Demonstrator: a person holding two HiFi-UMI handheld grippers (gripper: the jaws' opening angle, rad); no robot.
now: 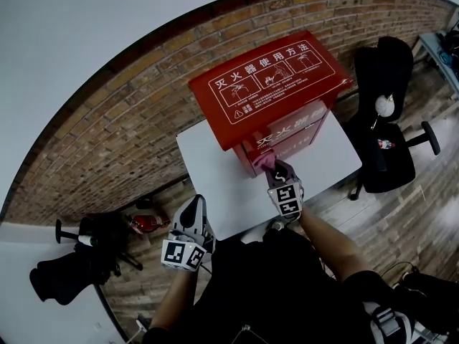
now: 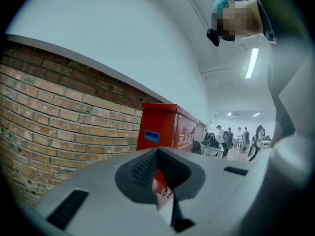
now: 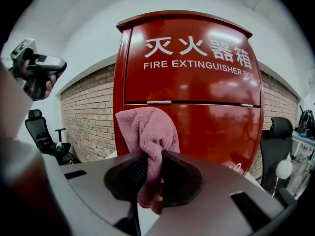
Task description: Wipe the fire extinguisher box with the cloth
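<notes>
The red fire extinguisher box (image 1: 269, 84) stands on a white table (image 1: 215, 170) against a brick wall. My right gripper (image 1: 283, 180) is at the box's lower front, shut on a pink cloth (image 1: 267, 162). In the right gripper view the cloth (image 3: 147, 129) bunches up out of the right gripper (image 3: 152, 157), close in front of the box's red door (image 3: 197, 82); whether it touches the door is unclear. My left gripper (image 1: 190, 224) hangs back at the table's near left edge. In the left gripper view that gripper (image 2: 157, 154) has its jaws together, and the box (image 2: 165, 127) stands ahead of it.
A black office chair (image 1: 387, 120) stands right of the table. Black chairs and gear (image 1: 79, 264) and a red item (image 1: 145, 223) lie on the floor at the left. Several people (image 2: 236, 136) stand far off down the room.
</notes>
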